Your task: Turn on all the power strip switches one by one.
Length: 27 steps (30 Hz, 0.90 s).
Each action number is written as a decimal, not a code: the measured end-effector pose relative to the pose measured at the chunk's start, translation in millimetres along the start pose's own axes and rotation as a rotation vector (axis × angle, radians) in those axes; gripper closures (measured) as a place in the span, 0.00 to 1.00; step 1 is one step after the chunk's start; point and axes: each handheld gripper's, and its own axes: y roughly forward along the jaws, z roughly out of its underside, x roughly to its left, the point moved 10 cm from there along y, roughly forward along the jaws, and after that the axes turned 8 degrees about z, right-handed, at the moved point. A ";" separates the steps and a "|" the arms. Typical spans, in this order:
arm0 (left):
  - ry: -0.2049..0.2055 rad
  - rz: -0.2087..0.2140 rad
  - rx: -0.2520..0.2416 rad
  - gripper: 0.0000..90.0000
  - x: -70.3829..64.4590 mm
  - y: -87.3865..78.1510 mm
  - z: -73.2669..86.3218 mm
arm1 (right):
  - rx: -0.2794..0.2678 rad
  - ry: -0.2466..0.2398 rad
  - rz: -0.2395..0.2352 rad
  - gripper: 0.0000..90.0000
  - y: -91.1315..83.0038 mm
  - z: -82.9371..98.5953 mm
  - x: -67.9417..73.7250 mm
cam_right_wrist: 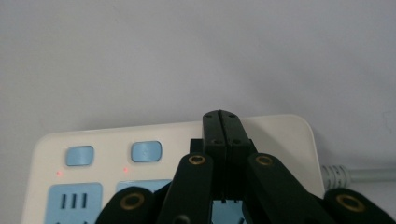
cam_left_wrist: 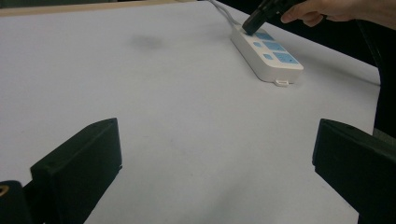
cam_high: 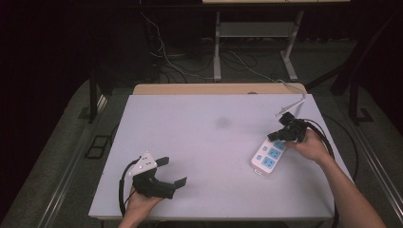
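Note:
A white power strip (cam_high: 268, 155) with blue sockets and blue switch buttons lies at the right of the white table (cam_high: 204, 142). My right gripper (cam_high: 275, 137) is shut, and its closed tip rests on the strip's far end. In the right gripper view the joined jaws (cam_right_wrist: 223, 119) cover part of the power strip (cam_right_wrist: 154, 135), beside two blue buttons (cam_right_wrist: 146, 151); two small red lights (cam_right_wrist: 59, 173) glow. My left gripper (cam_high: 172, 172) is at the front left, open and holding nothing. Its view looks across the table between wide jaws (cam_left_wrist: 217, 158) to the power strip (cam_left_wrist: 268, 56) and the right gripper (cam_left_wrist: 254, 21).
The strip's white cable (cam_high: 292, 105) runs off the far right corner. A faint dark smudge (cam_high: 222, 122) marks the table's middle. Behind the table stand a desk frame (cam_high: 217, 52) and loose floor cables (cam_high: 180, 66).

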 end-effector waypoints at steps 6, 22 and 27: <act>0.001 0.001 0.002 0.00 -0.6 0.3 0.1 | -0.006 0.010 -0.009 1.00 -2.3 0.2 -0.3; 0.000 0.006 -0.002 0.00 -2.6 0.6 -0.3 | -0.109 0.065 0.004 0.97 -35.5 -2.1 8.2; -0.002 0.006 -0.004 0.00 -2.9 0.7 -0.7 | -0.161 0.110 -0.004 0.78 -50.9 1.7 12.7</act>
